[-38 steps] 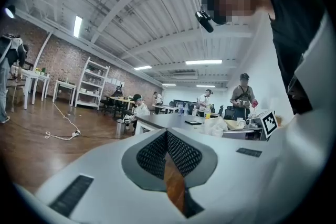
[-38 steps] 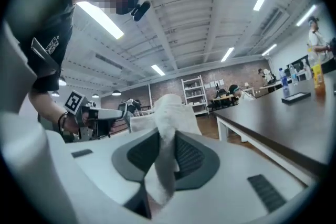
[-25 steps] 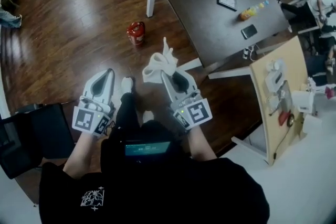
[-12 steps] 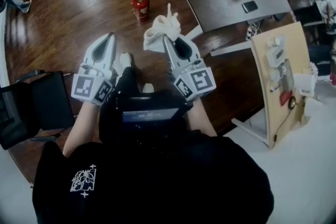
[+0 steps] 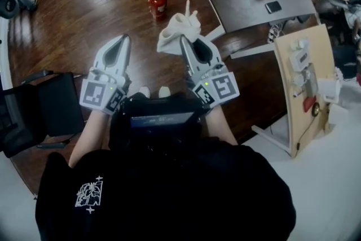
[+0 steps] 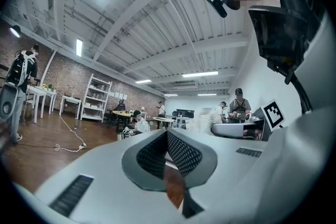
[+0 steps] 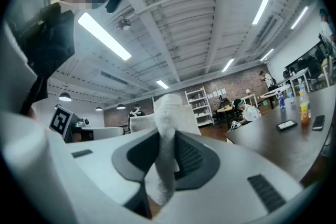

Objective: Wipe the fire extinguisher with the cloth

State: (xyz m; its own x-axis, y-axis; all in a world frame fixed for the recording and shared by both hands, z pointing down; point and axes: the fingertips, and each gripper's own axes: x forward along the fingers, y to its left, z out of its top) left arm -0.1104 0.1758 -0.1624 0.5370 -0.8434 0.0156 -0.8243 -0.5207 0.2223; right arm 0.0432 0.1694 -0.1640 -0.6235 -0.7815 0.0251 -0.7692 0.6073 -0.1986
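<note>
Zero wiping yet: crumpled white cloth (image 5: 174,32) clamped in right gripper (image 5: 184,40), left gripper (image 5: 124,39) closed, empty. Next: reach small red fire extinguisher (image 5: 157,4), upper centre.

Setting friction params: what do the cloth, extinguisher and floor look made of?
Cloth: white, soft fuzzy fabric, probably terry; it droops in folds.
Fire extinguisher: red, likely painted metal; too small to confirm.
Floor: dark wood planks, glossy, with light reflections.
</note>
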